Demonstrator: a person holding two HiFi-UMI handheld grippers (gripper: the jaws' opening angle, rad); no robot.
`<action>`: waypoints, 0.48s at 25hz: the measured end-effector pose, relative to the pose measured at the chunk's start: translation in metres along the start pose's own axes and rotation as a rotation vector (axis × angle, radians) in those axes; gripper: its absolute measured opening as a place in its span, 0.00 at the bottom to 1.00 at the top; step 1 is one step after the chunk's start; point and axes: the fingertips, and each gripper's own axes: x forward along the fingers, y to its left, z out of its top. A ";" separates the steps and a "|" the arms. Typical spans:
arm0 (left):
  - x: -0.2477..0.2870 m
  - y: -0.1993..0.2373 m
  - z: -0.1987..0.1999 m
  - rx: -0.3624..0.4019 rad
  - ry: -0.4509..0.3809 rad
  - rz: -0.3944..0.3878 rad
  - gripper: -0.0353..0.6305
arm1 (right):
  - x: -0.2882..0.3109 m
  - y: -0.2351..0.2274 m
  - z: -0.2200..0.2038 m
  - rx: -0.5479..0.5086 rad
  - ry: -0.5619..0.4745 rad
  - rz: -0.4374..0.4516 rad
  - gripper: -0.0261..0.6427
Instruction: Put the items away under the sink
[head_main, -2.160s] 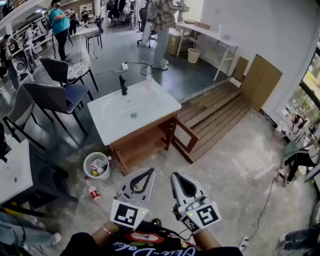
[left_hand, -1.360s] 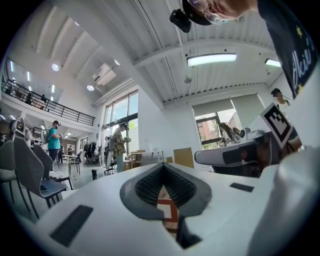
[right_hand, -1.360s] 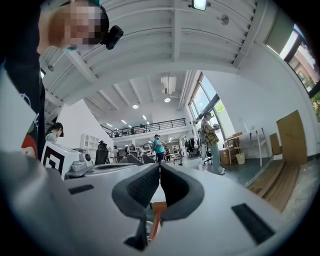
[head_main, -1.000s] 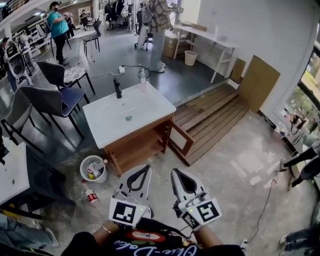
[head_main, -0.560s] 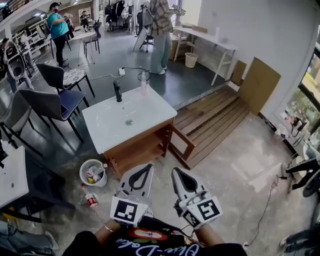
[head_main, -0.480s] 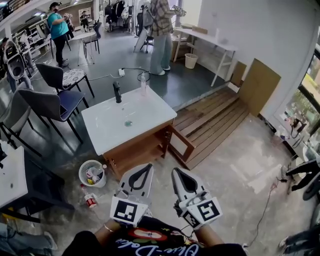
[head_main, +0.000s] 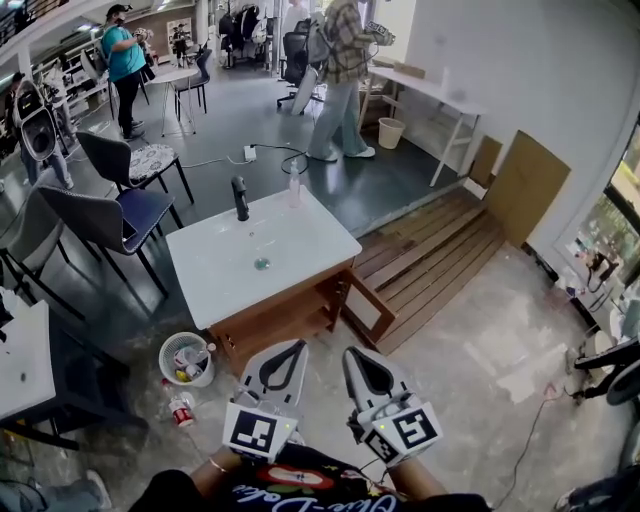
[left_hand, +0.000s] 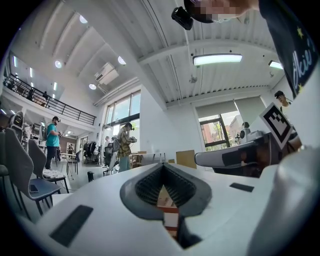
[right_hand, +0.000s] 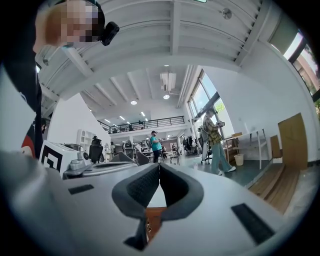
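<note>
The sink unit has a white top (head_main: 300, 235) with a black faucet (head_main: 240, 198) and a clear bottle (head_main: 294, 188) at its far edge. Its wooden cabinet (head_main: 285, 315) stands below with the door (head_main: 368, 308) swung open to the right. Both grippers hang low in the head view, well short of the cabinet and pointing at it. The left gripper (head_main: 298, 346) (left_hand: 162, 165) is shut with nothing in it. Beside it, the right gripper (head_main: 349, 353) (right_hand: 159, 165) is also shut and holds nothing.
A white wastebasket (head_main: 188, 358) with litter stands left of the cabinet, and a small red-labelled bottle (head_main: 181, 408) lies on the floor near it. Chairs (head_main: 120, 215) stand at left, a wooden pallet (head_main: 440, 260) lies at right, and a person in plaid (head_main: 342, 80) stands beyond the sink.
The head view has shifted a little, so the sink sits slightly lower in the frame. The person in plaid stepped to the right. Both grippers stay shut and low.
</note>
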 end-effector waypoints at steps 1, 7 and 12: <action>0.001 0.003 -0.001 0.002 -0.001 0.003 0.06 | 0.003 -0.001 -0.001 -0.001 0.003 0.004 0.05; 0.001 0.020 -0.009 0.003 0.015 0.031 0.06 | 0.022 0.002 -0.007 0.007 0.022 0.029 0.05; -0.001 0.022 -0.023 -0.006 0.057 0.040 0.06 | 0.030 -0.003 -0.019 0.028 0.040 0.032 0.05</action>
